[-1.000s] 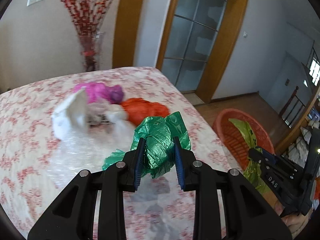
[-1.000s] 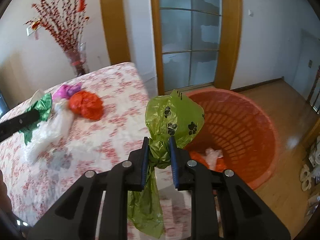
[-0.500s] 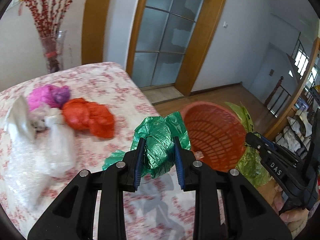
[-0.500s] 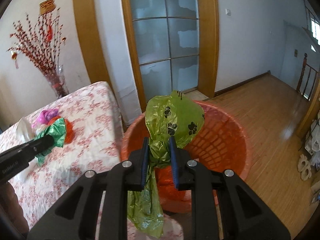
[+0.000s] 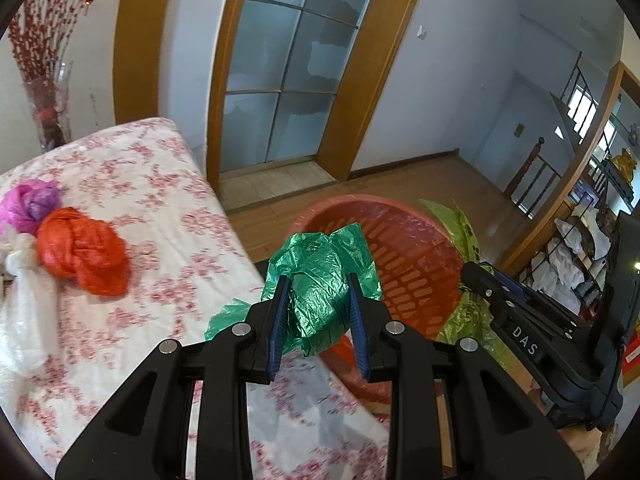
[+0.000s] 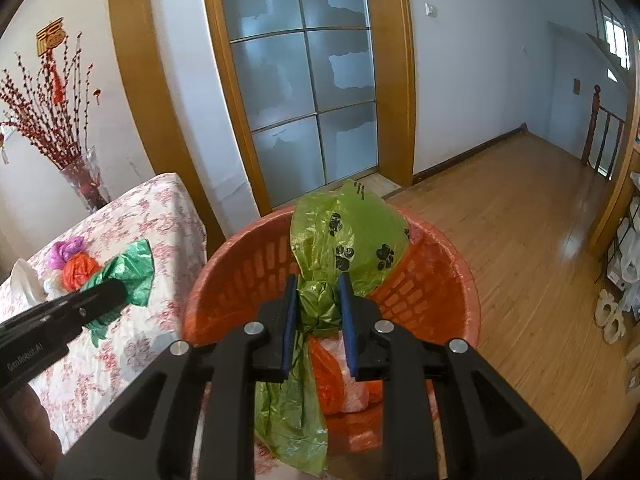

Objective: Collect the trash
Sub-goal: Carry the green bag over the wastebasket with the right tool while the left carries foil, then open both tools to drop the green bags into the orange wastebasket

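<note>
In the left wrist view, the left gripper [image 5: 318, 314] is clamped on a crumpled dark green bag [image 5: 320, 280], whose bulk rises between and above the blue pads while a smaller tail of it hangs out to the left of the left finger. Directly beyond and slightly right of the fingertips stands the orange basket [image 5: 416, 264], on the wooden floor just beside the edge of the table [image 5: 168, 240], which carries a floral cloth. To the left of the gripper, well apart from it, an orange bag [image 5: 84, 256], a pink bag [image 5: 28, 204] and a white bag [image 5: 28, 312] lie bunched together on the cloth. To the right of the gripper the right gripper [image 5: 472, 276] enters the frame, with a lime green bag [image 5: 464, 236] in its fingers at the far rim of the basket. In the right wrist view, the right gripper [image 6: 318, 314] is clamped on the twisted neck of the lime green bag [image 6: 348, 236], which bears black paw prints; the upper part billows above the pads and the lower part hangs below them. The bag is held over the open mouth of the orange basket [image 6: 424, 292], which already contains orange and pale plastic. To the left, the left gripper [image 6: 116, 288] holds the dark green bag [image 6: 132, 272] over the table [image 6: 120, 352], near the basket rim.
</note>
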`<state>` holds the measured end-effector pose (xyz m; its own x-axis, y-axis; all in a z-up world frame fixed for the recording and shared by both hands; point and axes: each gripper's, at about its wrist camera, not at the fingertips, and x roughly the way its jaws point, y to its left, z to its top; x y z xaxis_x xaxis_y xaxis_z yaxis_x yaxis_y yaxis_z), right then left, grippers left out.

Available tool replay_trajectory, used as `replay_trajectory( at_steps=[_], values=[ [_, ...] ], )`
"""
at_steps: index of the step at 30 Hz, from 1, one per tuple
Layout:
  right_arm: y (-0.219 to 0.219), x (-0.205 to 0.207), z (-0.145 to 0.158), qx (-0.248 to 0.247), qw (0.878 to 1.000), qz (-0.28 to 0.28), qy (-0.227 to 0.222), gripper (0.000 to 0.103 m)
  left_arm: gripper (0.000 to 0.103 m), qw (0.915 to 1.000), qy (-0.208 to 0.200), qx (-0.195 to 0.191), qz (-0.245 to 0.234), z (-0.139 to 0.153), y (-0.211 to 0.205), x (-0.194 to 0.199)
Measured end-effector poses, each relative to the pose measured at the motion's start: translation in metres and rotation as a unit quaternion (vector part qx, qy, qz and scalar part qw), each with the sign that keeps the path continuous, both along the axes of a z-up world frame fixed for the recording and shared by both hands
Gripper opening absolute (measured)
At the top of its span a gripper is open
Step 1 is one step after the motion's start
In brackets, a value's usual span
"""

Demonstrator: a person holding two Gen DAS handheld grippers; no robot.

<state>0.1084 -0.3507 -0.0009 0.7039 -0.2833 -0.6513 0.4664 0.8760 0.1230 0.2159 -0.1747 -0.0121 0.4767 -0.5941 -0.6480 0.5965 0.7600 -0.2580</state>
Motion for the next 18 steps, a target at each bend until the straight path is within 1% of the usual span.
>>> replay_trajectory(
  at_steps=[9, 13, 15, 17, 18],
  values=[
    [-0.028, 0.007, -0.007, 0.015, 1.0, -0.012, -0.009, 0.021, 0.028, 0.9996, 0.014, -0.004, -0.024, -0.008, -0.033, 0.005],
    [-0.039, 0.009, -0.011, 0.025, 0.999, -0.021, -0.012, 0.021, 0.029, 0.9993, 0.02, 0.001, -0.032, -0.015, -0.046, 0.004],
    [-0.043, 0.011, -0.014, 0.029, 0.999, -0.023, -0.013, 0.022, 0.03, 0.9991, 0.026, 0.004, -0.034, -0.019, -0.049, 0.006],
    [-0.045, 0.012, -0.016, 0.034, 0.999, -0.024, -0.016, 0.025, 0.031, 0.9989, 0.032, 0.005, -0.033, -0.023, -0.051, 0.008],
    [-0.046, 0.013, -0.017, 0.038, 0.999, -0.024, -0.017, 0.025, 0.034, 0.9989, 0.034, 0.006, -0.032, -0.025, -0.051, 0.009]
  ],
)
